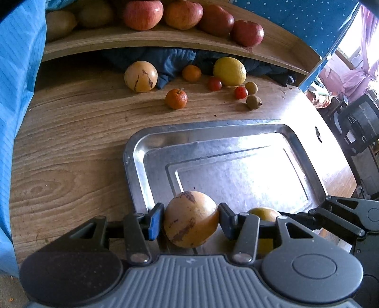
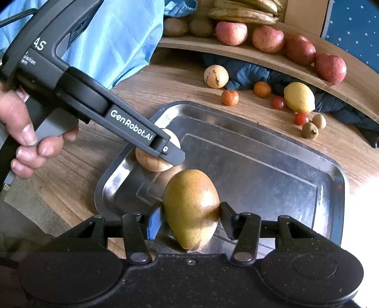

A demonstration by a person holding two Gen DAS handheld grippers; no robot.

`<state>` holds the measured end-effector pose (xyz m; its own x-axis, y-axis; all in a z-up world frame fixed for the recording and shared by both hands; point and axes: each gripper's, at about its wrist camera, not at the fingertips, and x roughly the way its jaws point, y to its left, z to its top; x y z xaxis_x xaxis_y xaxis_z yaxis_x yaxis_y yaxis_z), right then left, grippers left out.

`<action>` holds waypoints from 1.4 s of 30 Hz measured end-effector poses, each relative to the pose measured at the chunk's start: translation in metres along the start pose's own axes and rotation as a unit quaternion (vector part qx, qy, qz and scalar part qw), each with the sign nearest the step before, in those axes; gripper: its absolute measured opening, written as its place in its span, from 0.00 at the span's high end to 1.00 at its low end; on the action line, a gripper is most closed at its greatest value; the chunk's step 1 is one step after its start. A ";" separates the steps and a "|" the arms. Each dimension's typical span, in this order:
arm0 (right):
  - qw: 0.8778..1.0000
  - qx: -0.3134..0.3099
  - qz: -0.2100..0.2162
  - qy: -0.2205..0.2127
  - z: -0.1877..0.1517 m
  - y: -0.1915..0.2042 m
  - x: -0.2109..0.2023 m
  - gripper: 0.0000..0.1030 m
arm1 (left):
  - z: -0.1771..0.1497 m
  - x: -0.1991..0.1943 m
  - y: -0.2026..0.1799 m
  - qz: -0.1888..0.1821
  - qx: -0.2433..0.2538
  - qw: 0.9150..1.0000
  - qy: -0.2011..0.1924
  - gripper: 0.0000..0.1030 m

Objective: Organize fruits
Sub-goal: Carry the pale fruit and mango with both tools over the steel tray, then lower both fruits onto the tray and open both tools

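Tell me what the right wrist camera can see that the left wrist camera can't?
Only the right wrist view shows the bananas on the shelf and the person's hand holding the left gripper. Only the left wrist view shows the window side of the room. Both show the metal tray, the lemon, and each gripper's fruit: the round yellow fruit and the mango in the right gripper.

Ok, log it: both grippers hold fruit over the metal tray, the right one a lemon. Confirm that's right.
One error: the right gripper holds a mango, not a lemon. The lemon lies on the table beyond the metal tray, as the right wrist view shows. The rest stands.
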<state>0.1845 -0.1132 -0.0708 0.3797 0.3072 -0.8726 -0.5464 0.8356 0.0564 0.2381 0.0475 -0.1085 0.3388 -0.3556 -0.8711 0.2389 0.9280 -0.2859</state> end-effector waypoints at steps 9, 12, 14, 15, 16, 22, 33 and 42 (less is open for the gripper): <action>1.000 -0.007 0.000 -0.003 -0.001 0.001 0.000 0.47 | -0.001 -0.005 -0.002 0.007 -0.002 1.000 -0.006 0.48; 1.000 -0.011 0.005 -0.009 -0.001 0.001 -0.002 0.47 | -0.004 -0.007 -0.003 0.011 -0.007 1.000 -0.010 0.45; 1.000 -0.014 0.008 -0.010 -0.003 0.001 -0.003 0.46 | -0.006 -0.009 -0.005 0.015 -0.011 1.000 -0.013 0.44; 1.000 -0.015 0.009 -0.010 -0.004 0.001 -0.004 0.45 | -0.007 -0.010 -0.006 0.017 -0.013 1.000 -0.015 0.43; 1.000 -0.015 0.011 -0.010 -0.006 0.000 -0.005 0.44 | -0.008 -0.012 -0.007 0.019 -0.014 1.000 -0.017 0.42; 1.000 -0.017 0.013 -0.019 -0.016 -0.002 -0.016 0.34 | -0.021 -0.025 -0.020 0.038 -0.024 0.999 -0.030 0.30; 0.999 -0.015 0.009 -0.042 -0.040 -0.011 -0.047 0.14 | -0.052 -0.054 -0.039 0.070 -0.043 0.995 -0.053 0.13; 0.998 -0.009 0.002 -0.055 -0.062 -0.020 -0.068 0.02 | -0.083 -0.071 -0.055 0.105 -0.045 0.992 -0.049 0.03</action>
<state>0.1239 -0.1788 -0.0429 0.4570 0.3593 -0.8136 -0.5612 0.8262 0.0497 0.1255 0.0310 -0.0643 0.4601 -0.1586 -0.8736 0.0733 0.9873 -0.1406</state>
